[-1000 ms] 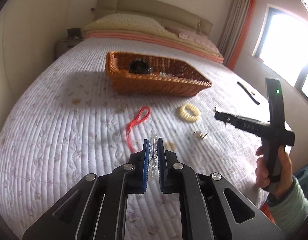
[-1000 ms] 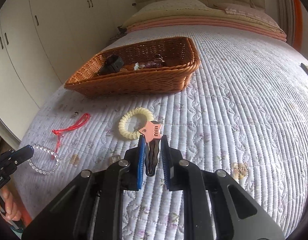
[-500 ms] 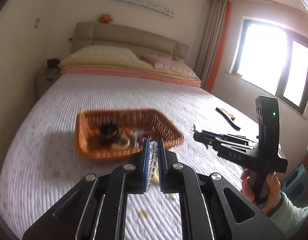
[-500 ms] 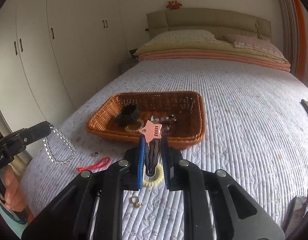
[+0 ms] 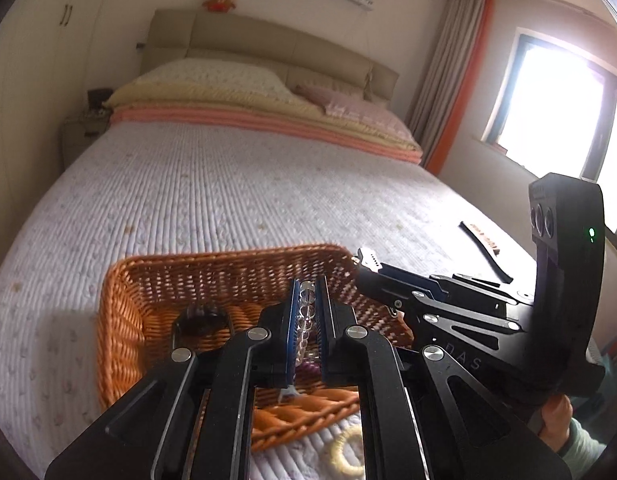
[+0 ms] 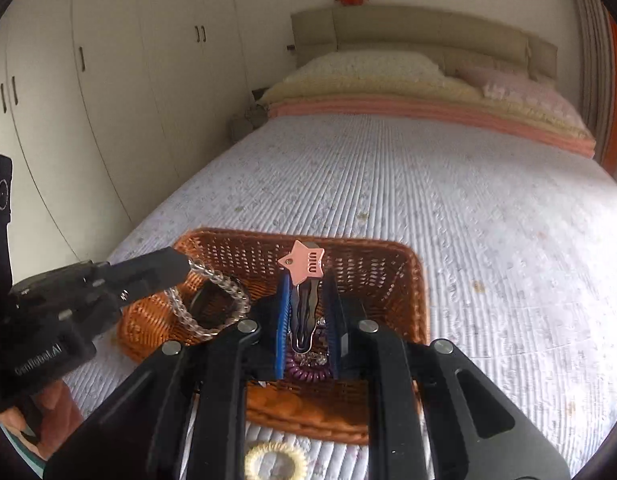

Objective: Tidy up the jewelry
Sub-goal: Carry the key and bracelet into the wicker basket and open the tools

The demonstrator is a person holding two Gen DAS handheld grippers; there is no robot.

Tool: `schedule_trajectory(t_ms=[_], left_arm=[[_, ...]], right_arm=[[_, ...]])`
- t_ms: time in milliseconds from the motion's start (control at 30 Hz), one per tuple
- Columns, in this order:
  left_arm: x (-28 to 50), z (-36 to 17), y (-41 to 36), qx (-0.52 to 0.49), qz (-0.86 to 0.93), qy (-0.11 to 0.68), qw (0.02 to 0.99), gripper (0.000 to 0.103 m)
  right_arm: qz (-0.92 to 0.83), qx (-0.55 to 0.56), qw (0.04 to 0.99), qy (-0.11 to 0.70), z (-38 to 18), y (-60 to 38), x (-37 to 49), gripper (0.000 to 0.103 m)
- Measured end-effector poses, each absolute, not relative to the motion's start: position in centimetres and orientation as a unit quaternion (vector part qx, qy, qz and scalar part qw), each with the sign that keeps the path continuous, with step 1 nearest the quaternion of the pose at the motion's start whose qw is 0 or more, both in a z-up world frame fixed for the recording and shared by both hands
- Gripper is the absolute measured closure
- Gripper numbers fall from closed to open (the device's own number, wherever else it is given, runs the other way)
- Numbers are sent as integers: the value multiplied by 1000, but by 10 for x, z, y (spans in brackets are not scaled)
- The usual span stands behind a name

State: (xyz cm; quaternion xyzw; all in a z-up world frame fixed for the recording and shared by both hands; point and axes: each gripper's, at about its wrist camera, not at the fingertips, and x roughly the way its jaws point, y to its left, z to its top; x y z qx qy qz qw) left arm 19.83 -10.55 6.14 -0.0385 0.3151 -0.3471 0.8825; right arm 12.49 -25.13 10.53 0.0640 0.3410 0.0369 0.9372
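The left gripper (image 6: 184, 266) is pinching a clear bead bracelet (image 6: 212, 304), which is dangling over the wicker basket's (image 5: 120, 304) left edge. The right gripper (image 6: 306, 304) is clamping a star hair clip (image 6: 304, 266) above the basket's middle. Releasing now, the bracelet may be catching the rim and spilling onto the bed (image 6: 488, 216).

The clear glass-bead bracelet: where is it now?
Pinched in the left gripper's fingers, the clear glass-bead bracelet hangs over the orange wicker basket's left end.

Quilted bed (image 6: 448, 184) bears wicker basket (image 6: 392, 264), cream coil hair tie (image 6: 274, 460)
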Motion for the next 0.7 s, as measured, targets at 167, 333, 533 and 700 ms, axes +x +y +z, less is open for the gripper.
schedule_trajectory(t_ms=[167,333,533,700], left_arm=[[221,26,-104,-41,-331,359,872,97],[227,7,-104,-34,-333,381,862,97],[222,6,-103,-26,-333,383,861,90],[200,23,-91,-25,-334,359,871,66]], right_arm=[[55,142,898,412,64,-272,167,89],[48,139,890,432,47,-272,177,89],[37,104,896,431,44,-261,174,89],[26,80,901,425,50,-258,160,57]])
